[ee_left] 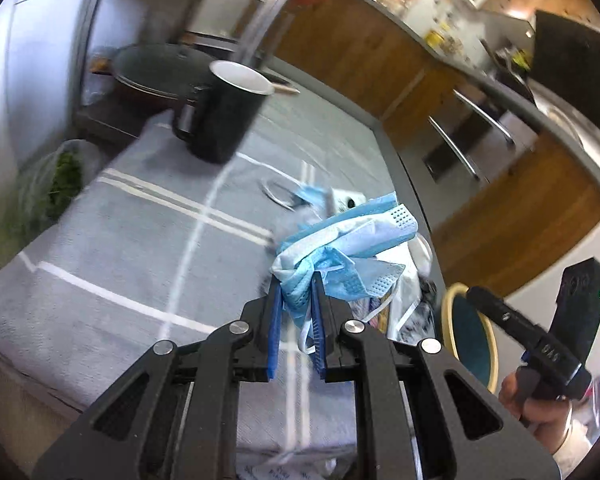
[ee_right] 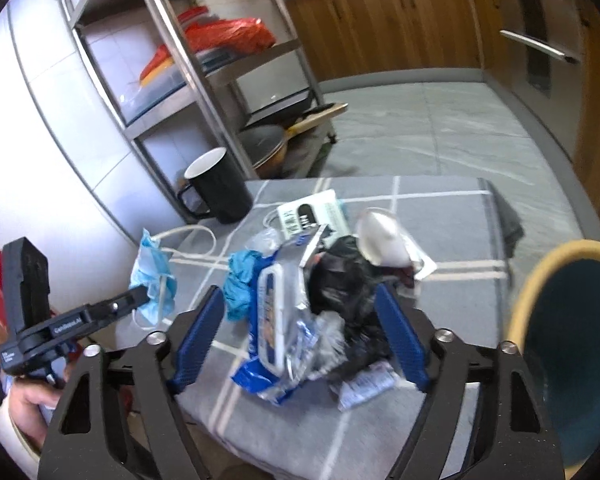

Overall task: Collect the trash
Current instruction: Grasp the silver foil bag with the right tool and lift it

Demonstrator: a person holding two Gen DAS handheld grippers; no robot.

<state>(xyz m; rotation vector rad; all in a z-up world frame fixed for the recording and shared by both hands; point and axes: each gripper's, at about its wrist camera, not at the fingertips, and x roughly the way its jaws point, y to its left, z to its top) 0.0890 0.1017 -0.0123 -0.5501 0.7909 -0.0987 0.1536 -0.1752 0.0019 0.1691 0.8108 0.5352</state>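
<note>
My left gripper is shut on a bunch of blue and white face masks, held above the grey checked tablecloth. In the right wrist view the same masks hang from it at the left. My right gripper is open, its jaws either side of a trash pile: a blue and white wipes packet, crumpled black plastic, a teal rag and a white cup-shaped mask. A white printed box lies behind the pile.
A black mug stands at the table's far left corner. A teal bin with a yellow rim is at the right of the table. A metal shelf rack with pans stands behind. Wooden cabinets line the back.
</note>
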